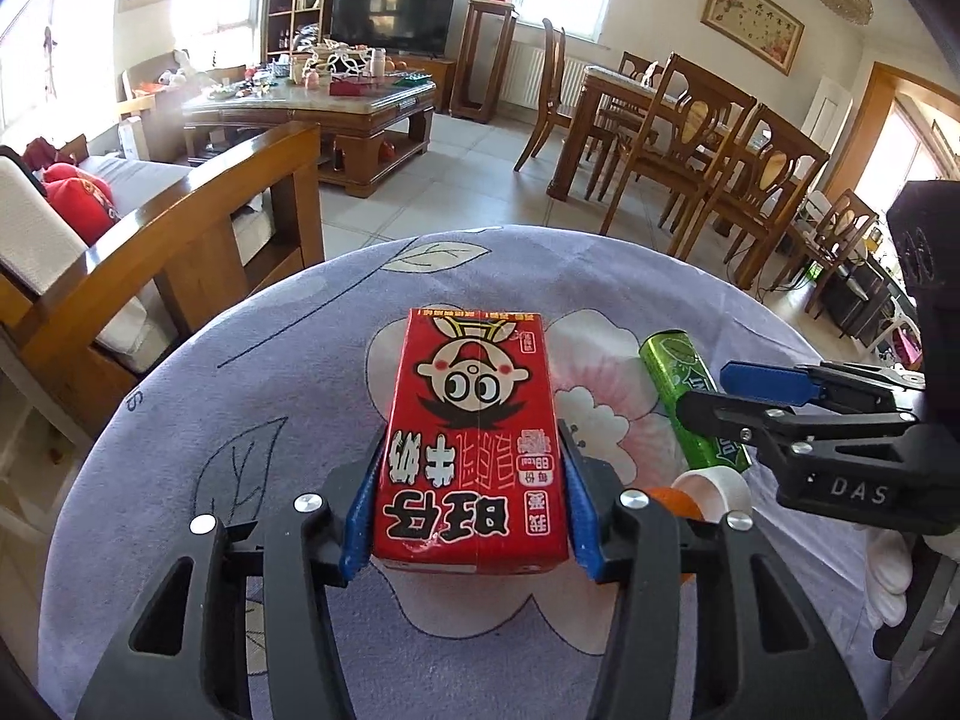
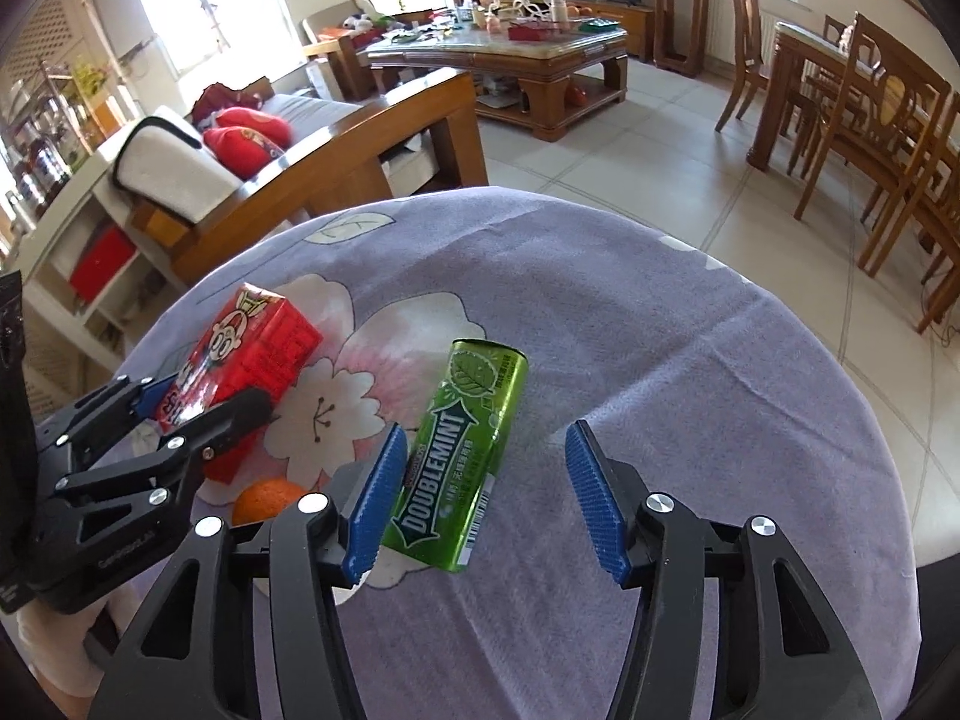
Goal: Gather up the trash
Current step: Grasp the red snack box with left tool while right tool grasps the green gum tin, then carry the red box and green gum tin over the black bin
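A red milk carton lies flat on the lilac flowered tablecloth. My left gripper is shut on it, a blue pad pressed against each long side. From the right wrist view the carton sits between the left gripper's fingers. A green Doublemint gum bottle lies on its side between the fingers of my right gripper, which is open: the left pad touches the bottle and the right pad stands well clear. The bottle and right gripper show at the right of the left wrist view.
A small orange lies between the two grippers, beside the bottle's white cap. The round table's edge drops to a tiled floor. A wooden sofa stands at the left, dining chairs at the right.
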Tool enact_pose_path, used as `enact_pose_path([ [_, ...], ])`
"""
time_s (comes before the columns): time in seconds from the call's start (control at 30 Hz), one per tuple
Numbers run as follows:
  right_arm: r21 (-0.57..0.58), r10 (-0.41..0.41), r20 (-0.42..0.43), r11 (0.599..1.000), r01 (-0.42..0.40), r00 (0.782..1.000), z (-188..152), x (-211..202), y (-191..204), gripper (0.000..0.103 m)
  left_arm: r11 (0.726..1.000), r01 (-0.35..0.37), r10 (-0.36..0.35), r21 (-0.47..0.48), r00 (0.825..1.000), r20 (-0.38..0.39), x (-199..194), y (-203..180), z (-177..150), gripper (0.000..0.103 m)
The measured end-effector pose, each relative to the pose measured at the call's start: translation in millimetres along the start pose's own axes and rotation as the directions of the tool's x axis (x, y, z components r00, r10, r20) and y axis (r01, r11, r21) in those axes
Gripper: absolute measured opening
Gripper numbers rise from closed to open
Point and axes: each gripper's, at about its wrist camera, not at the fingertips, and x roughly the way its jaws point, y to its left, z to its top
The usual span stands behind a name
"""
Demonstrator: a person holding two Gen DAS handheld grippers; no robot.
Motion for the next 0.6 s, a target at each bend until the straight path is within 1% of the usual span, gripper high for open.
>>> enact_pose_path([
  [0.1, -0.027, 0.003, -0.005, 1.000, -0.004, 1.000, 1, 7, 11, 0.038, 1.000, 0.003, -0.003, -0.003, 1.000, 0.004, -1, 2, 0, 0.050],
  [0.2, -0.060, -0.012, 0.010, 0.998, 0.012, 1.000, -2, 8, 18, 0.033, 1.000, 0.006, -0.006, -0.002, 1.000, 0.010, -3, 3, 0, 0.050],
  [0.27, -0.087, -0.024, 0.017, 0.996, 0.025, 1.000, -2, 8, 22, 0.032, 1.000, 0.002, -0.002, 0.000, 1.000, 0.012, -4, 3, 0, 0.050],
  [0.33, -0.089, -0.017, 0.019, 0.996, 0.019, 1.000, -4, 6, 22, 0.032, 1.000, -0.002, 0.002, -0.003, 1.000, 0.015, -5, 4, 0, 0.049],
  [0.47, -0.044, 0.023, 0.047, 0.999, -0.021, 0.999, -10, -8, 11, 0.032, 1.000, -0.026, 0.026, 0.007, 0.999, 0.041, -11, 4, -2, 0.049],
  [0.6, 0.002, 0.060, 0.083, 0.998, -0.061, 0.995, -22, -32, -4, 0.032, 1.000, -0.014, 0.014, 0.000, 0.998, 0.069, -20, 1, -2, 0.049],
])
